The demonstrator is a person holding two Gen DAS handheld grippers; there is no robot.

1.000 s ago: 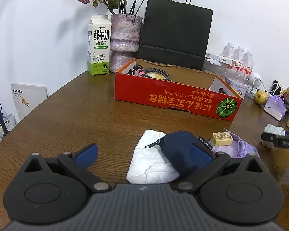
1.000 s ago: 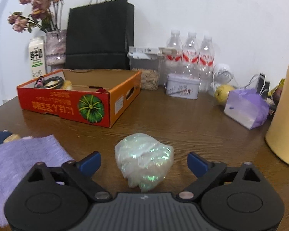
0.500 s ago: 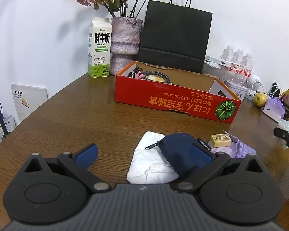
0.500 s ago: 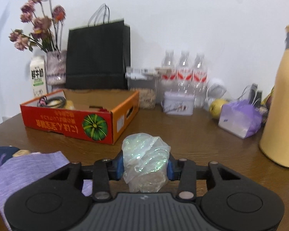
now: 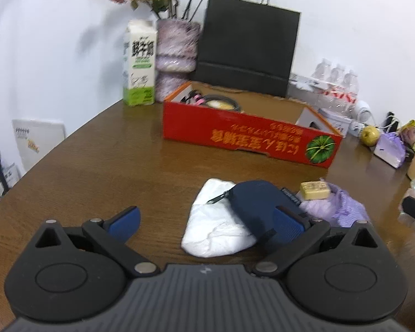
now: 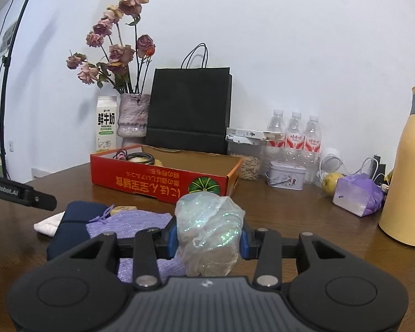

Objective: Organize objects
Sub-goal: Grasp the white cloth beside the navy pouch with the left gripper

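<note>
You are gripping the iridescent plastic bundle (image 6: 210, 232) in your right gripper (image 6: 207, 242), its pads pressing both sides, lifted above the table's (image 6: 304, 215) near edge. Your left gripper (image 5: 204, 222) is hanging released over the white packet (image 5: 215, 229). Next, I judge, you are carrying the bundle over the red box's (image 6: 152, 184) near wall.

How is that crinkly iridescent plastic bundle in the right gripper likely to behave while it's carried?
The crinkly iridescent plastic bundle is probably light and squashy: the right gripper pinches it in at the sides. Its glossy film may be slippery, so it could slide out. It looks floppy, bulging loosely above the pads.
</note>
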